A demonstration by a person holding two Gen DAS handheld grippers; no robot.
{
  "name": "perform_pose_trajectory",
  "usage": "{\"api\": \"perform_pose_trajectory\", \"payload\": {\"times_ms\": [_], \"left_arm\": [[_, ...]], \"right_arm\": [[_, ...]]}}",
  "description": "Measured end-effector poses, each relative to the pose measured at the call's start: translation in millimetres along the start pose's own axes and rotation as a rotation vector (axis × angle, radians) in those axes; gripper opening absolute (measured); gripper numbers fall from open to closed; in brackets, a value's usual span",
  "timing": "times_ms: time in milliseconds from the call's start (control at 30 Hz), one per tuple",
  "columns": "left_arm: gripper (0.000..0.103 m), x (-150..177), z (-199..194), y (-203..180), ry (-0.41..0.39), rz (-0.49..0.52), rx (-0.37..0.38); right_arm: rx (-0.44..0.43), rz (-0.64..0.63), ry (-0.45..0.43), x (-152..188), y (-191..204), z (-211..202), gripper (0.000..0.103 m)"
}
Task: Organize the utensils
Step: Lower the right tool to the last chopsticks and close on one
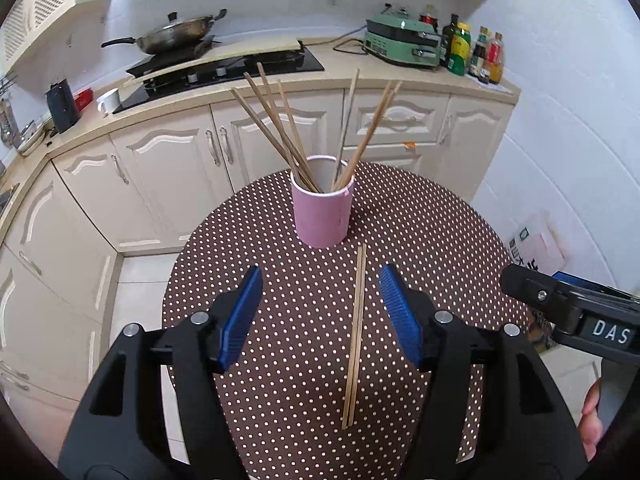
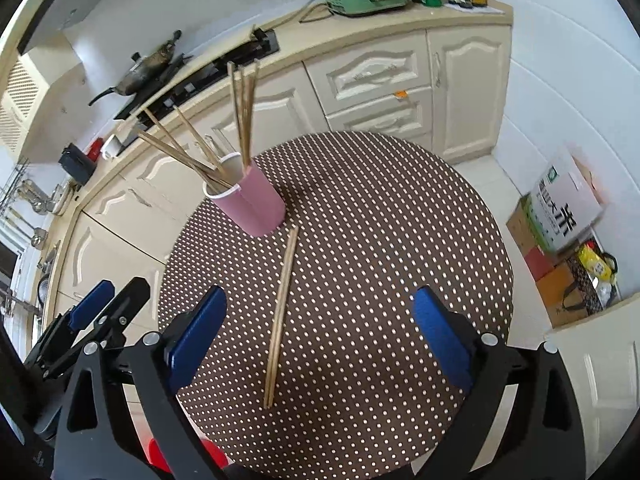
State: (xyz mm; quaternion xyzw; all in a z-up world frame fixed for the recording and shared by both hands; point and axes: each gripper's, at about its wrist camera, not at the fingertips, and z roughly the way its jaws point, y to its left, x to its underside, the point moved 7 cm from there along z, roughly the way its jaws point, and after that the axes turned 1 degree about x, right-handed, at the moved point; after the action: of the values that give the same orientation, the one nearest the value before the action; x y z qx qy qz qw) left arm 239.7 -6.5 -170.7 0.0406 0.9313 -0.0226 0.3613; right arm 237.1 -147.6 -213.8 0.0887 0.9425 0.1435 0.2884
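A pink cup (image 1: 323,214) stands on the round polka-dot table (image 1: 440,240) and holds several wooden chopsticks (image 1: 280,128). A pair of chopsticks (image 1: 355,336) lies flat on the cloth in front of the cup. My left gripper (image 1: 320,320) is open and empty above the table, its jaws to either side of the lying pair. In the right wrist view the cup (image 2: 256,204) is at upper left and the lying pair (image 2: 282,312) runs toward me. My right gripper (image 2: 320,332) is open and empty, with the pair between its jaws. The left gripper (image 2: 108,308) shows at the left there.
Cream kitchen cabinets (image 1: 180,160) and a counter with a stove (image 1: 224,68), wok (image 1: 172,34), green appliance (image 1: 404,42) and bottles (image 1: 476,54) stand behind the table. Cardboard boxes (image 2: 560,216) sit on the floor at the right.
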Motion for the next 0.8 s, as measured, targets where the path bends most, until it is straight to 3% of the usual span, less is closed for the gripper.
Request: {"api": "perform_pose_trajectory", "payload": {"times_ms": [300,800], "left_arm": [[0.063,2,24,-1,0.032,0.070,0.035],[0.066,11,85,27,0.209,0.127,0.136]], "right_arm": [[0.086,0.041,0.034,11,-9,18,0.091],[0.202,0.123,0.175,34,-1,82,0.091]]}}
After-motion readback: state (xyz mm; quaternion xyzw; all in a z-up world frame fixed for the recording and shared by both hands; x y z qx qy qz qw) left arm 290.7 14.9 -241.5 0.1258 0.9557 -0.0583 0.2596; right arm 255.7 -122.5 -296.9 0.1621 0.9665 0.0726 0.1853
